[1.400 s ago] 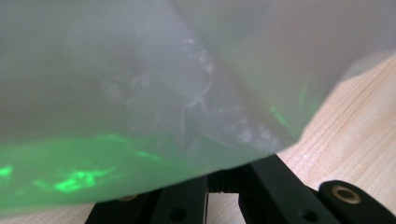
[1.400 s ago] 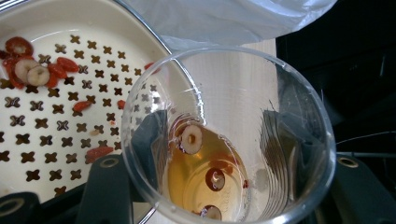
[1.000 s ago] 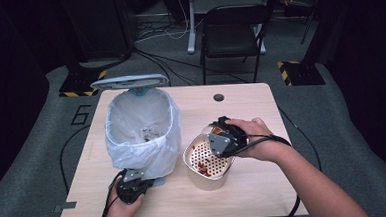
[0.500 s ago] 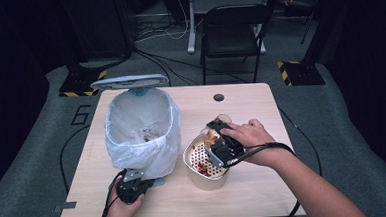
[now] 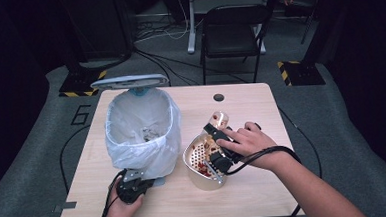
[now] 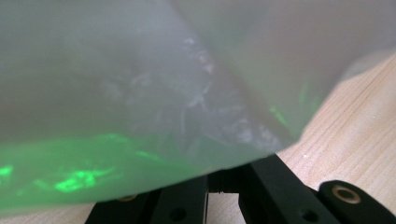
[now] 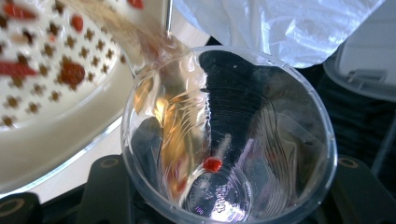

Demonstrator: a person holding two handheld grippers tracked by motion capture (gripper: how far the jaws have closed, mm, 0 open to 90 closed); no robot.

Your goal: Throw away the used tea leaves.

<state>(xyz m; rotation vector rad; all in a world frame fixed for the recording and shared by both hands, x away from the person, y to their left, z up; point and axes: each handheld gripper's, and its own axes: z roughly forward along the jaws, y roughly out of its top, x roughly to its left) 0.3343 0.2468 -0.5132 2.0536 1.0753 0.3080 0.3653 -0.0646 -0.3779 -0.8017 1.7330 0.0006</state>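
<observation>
Over the strainer: my right gripper (image 5: 217, 146) now tips the clear plastic cup (image 5: 218, 121) mouth-down at the cream perforated strainer bowl (image 5: 200, 160); a second ago the cup sat more level and farther right.
Meaning: I judge the pour under way, not finished.
Right fingers: clamped on the cup's sides.
Cup contents: amber liquid running out, one red bit (image 7: 212, 164) stuck near the bottom.
Strainer contents: red bits caught on the holes.
Left gripper (image 5: 131, 187): fingers together, pinching the white plastic bin liner (image 5: 141, 136) at its lower edge, as before.
Bin: scraps lie at the bottom.
Table: light wooden table (image 5: 265, 195) carries both.
</observation>
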